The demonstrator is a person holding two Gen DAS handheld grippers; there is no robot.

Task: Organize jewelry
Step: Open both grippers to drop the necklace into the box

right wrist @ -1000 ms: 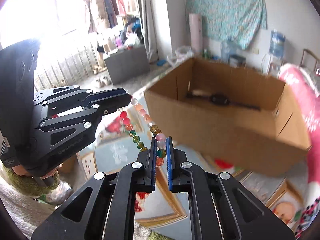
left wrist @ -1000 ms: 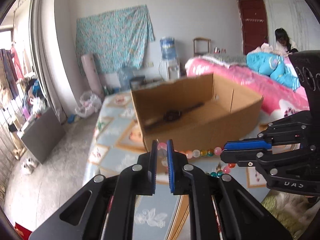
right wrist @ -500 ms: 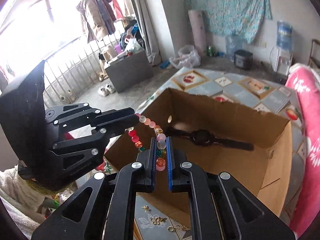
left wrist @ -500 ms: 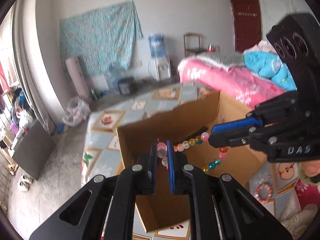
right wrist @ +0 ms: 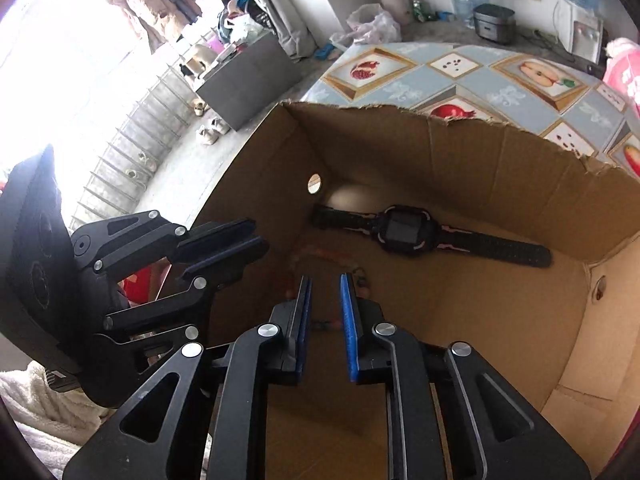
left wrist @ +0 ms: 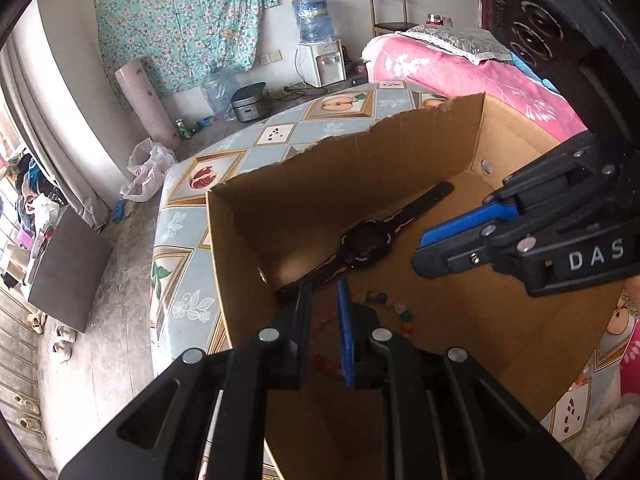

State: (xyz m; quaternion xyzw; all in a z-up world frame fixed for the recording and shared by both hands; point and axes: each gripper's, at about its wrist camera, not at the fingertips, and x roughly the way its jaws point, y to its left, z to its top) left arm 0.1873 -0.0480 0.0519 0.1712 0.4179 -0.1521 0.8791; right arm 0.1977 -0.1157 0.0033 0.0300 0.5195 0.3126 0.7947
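A string of coloured beads, the bracelet [left wrist: 386,305], is down on the floor of the open cardboard box [left wrist: 360,152], close to a black wristwatch [left wrist: 366,242]. My left gripper [left wrist: 324,294] hangs over the box's near corner; its jaws are opening and the pads touch nothing. My right gripper [left wrist: 418,250] reaches in from the right. In the right wrist view my right gripper [right wrist: 326,280] has its jaws opening too, with nothing gripped, and the beads [right wrist: 324,255] show only as a blurred streak beyond its tips. There the left gripper [right wrist: 260,238] sits at the left, and the watch [right wrist: 404,230] lies along the far wall of the box [right wrist: 480,152].
The box stands on a table with a fruit-patterned cloth [left wrist: 192,176]. A pink bed [left wrist: 460,68] is behind it and a white fluffy cloth [left wrist: 600,432] lies at the lower right. Bare floor drops off to the left of the table edge.
Both grippers travelled from in front of the box to above its inside and tipped downward. Their jaws parted and the bead bracelet, held taut between them before, dropped into the box.
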